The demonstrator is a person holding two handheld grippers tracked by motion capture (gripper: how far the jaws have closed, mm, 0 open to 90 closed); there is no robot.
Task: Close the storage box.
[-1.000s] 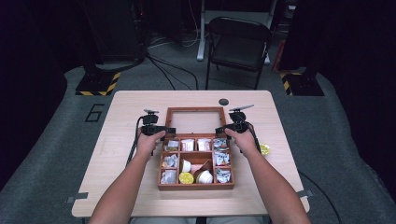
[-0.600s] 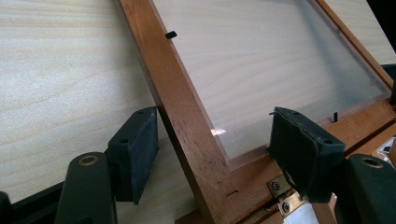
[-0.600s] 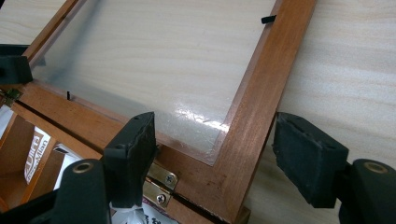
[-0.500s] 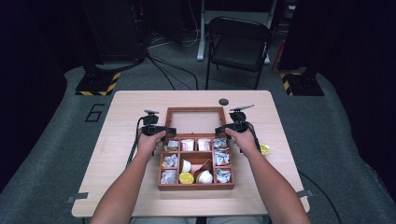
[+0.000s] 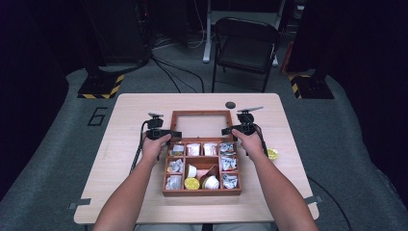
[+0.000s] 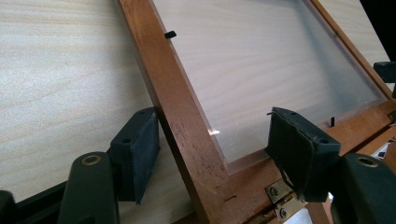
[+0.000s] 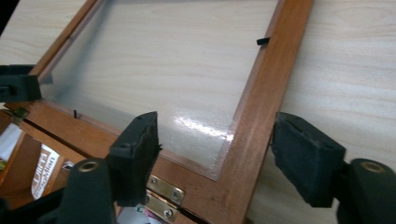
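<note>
Little has changed since the earlier frames: both hands sit where they were at the rear corners of the wooden box (image 5: 202, 166), and the lid (image 5: 201, 124) lies flat open on the counter (image 5: 125, 192) behind the box as before; the one difference is that the jaws of both grippers have just been closing a little, each pair with a side rail of the lid frame between them. The person's forearms come up from the bottom of the high view, spread apart, each hand wrapped round its tool with the jaws pointing inward at the lid's hinge end. The left gripper (image 5: 168, 134) straddles the left rail of the lid; in the left gripper view (image 6: 212, 149) one pad stands just beside the rail's outer edge and the other hangs over the clear pane, apart from the wood, so the jaws are open around it. The right gripper (image 7: 215, 149), seen from above at (image 5: 231, 130), likewise brackets the right rail with a gap on both sides, a brass hinge (image 7: 161, 191) just below. The counter is pale wood, carrying the compartmented box filled with small packets and cups, a yellow disc (image 5: 272, 154) near the right forearm and a dark round cap (image 5: 230, 105) beyond the lid. Grey carpet surrounds it, with a black folding chair (image 5: 245, 45) behind.
</note>
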